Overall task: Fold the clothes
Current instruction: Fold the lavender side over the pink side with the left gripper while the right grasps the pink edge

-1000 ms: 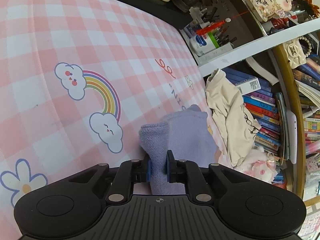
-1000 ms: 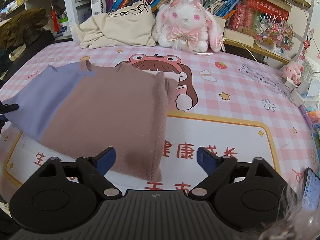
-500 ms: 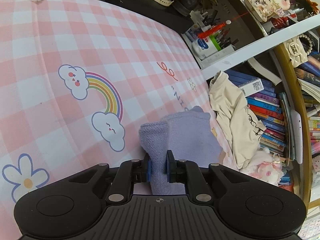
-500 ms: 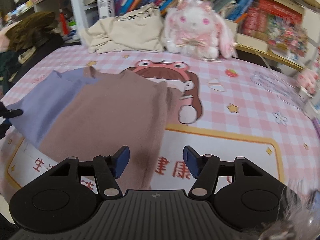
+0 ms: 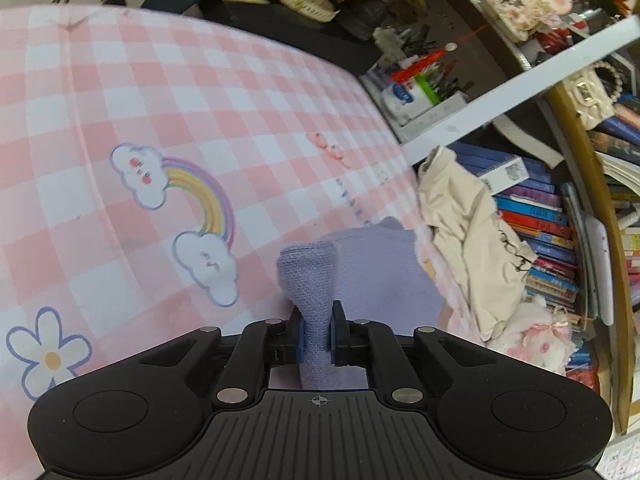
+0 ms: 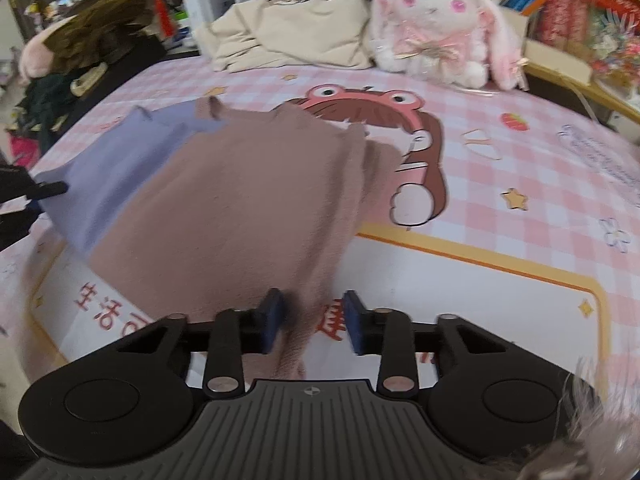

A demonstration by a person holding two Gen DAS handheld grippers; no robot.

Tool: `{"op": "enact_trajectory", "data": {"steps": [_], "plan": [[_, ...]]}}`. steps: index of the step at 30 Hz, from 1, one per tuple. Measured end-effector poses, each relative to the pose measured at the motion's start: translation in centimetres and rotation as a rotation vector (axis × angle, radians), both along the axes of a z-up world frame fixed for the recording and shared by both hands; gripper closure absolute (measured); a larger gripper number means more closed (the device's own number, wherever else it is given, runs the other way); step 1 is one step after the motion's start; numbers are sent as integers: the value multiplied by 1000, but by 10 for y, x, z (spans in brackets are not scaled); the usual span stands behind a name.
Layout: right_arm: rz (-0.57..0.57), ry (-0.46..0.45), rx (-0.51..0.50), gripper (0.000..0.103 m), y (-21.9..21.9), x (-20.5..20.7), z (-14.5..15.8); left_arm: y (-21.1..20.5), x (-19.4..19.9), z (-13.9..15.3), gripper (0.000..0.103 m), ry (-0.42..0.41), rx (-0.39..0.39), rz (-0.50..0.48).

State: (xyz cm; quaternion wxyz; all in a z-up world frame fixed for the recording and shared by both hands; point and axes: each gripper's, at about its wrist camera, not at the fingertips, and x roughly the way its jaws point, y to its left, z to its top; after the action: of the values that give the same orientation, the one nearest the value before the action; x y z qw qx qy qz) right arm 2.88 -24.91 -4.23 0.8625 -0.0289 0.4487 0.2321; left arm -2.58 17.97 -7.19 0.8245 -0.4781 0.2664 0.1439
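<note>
— Closing, the right gripper [image 6: 310, 322] has the sweater [image 6: 224, 208] hem between its pads, not pinched yet.
— Left gripper [image 5: 316, 334] already clamps the lilac corner (sweater lies toward twelve o'clock); bite deep before lifting.

Sweater [image 6: 224, 200] on bedsheet [image 6: 500, 264], plush rabbit [image 6: 436, 28] behind, right of bag [image 6: 296, 32]

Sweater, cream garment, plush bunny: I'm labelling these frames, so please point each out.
sweater [image 6: 224, 216], right wrist view, brown middle panel.
cream garment [image 6: 296, 36], right wrist view, middle of the heap.
plush bunny [image 6: 436, 36], right wrist view, chest.
</note>
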Motion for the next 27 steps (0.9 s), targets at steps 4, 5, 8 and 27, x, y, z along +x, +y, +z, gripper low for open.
{"op": "enact_trajectory", "data": {"steps": [4,5,8,27], "plan": [[32,17,25,86,-2,3,-1,-9,-2,21,95,-68,32,-26],[36,21,32,86,-3,4,-2,-13,-2,28,95,-87,44,-41],[47,30,51,86,-7,6,-3,-28,-1,51,95,-144,84,-95],[87,87,176,86,-26,21,-11,-245,21,69,85,-46,252,-702]]}}
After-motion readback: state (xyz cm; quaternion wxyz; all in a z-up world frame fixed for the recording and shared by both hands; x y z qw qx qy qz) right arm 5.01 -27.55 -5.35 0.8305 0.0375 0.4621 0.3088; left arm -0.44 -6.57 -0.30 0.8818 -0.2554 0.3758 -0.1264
